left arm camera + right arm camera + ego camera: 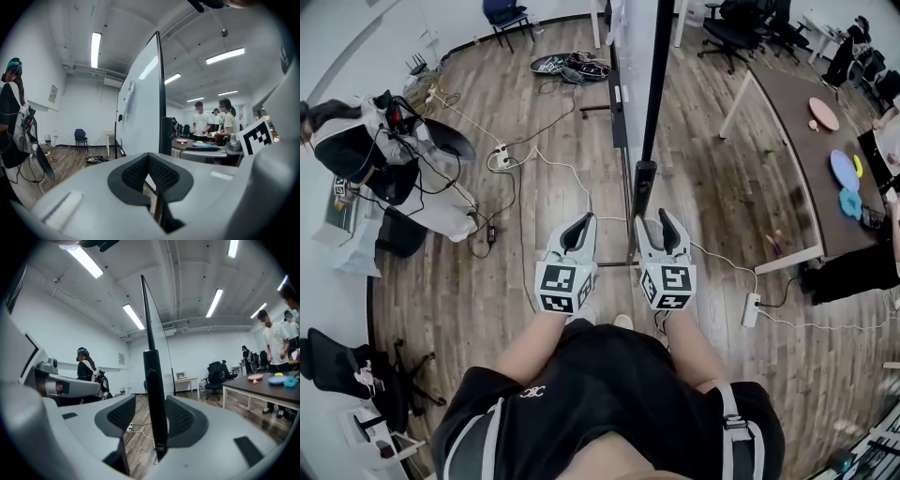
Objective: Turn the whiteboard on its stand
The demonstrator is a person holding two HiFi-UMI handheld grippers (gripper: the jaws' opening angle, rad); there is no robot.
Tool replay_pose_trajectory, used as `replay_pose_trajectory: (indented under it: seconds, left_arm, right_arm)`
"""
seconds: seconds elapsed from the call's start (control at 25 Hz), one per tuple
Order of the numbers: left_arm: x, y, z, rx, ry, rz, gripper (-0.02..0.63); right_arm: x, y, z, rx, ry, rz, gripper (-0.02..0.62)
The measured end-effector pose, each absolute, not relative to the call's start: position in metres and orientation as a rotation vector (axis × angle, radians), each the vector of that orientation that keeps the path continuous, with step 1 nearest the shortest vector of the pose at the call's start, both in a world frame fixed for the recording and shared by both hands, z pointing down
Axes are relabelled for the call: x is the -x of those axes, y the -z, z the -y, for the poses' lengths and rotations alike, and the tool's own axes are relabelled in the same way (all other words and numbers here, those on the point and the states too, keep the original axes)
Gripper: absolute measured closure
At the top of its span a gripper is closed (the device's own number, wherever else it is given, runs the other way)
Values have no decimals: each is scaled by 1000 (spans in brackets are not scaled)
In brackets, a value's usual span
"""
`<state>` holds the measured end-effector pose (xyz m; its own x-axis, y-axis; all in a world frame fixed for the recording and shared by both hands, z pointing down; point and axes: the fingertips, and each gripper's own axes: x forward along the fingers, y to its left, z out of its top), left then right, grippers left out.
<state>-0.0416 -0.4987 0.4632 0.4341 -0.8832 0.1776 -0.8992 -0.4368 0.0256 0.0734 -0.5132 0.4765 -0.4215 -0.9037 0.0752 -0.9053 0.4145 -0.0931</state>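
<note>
The whiteboard (633, 56) stands on a black stand just ahead of me, edge-on in the head view. In the left gripper view the whiteboard (140, 108) shows its white face. My right gripper (661, 230) is at the stand's black upright post (644, 183). In the right gripper view the post (153, 380) stands between the jaws of the right gripper (151, 399), which is open, with a gap showing on the left side. My left gripper (578, 230) hangs just left of the post. The left gripper (149, 157) is shut, with nothing between its pads.
A long brown table (797, 141) with coloured plates stands at the right, with office chairs (741, 28) behind it. Cables and power strips (502, 155) lie on the wooden floor. A person (384, 159) with gear stands at the left. Several people (201, 124) stand by the table.
</note>
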Motion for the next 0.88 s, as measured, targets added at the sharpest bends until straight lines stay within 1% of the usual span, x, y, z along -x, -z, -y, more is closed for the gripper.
replay_pose_trajectory:
  seconds: [0.08,0.16,0.52,0.56,0.88]
  left_arm:
    - [42,-470,503,-2556,-223,1581,598]
    - [45,-475,505,-2540,-224,1575,598]
    - [58,-473,509,-2516,-201,1615,598]
    - [59,-473,509,-2512,-199,1618,598]
    - [63,-476,503,-2501,-206,1625,598]
  right_arm:
    - [-71,-478,524,-1685,-185,2617,384]
    - [-68,-481,534,-1685,-188,2596,367]
    - [-63,-489,567,-1690,-189,2483,365]
    - [-63,-490,566,-1700,-185,2469,433]
    - [-63,-490,563,-1725,-175,2472,446]
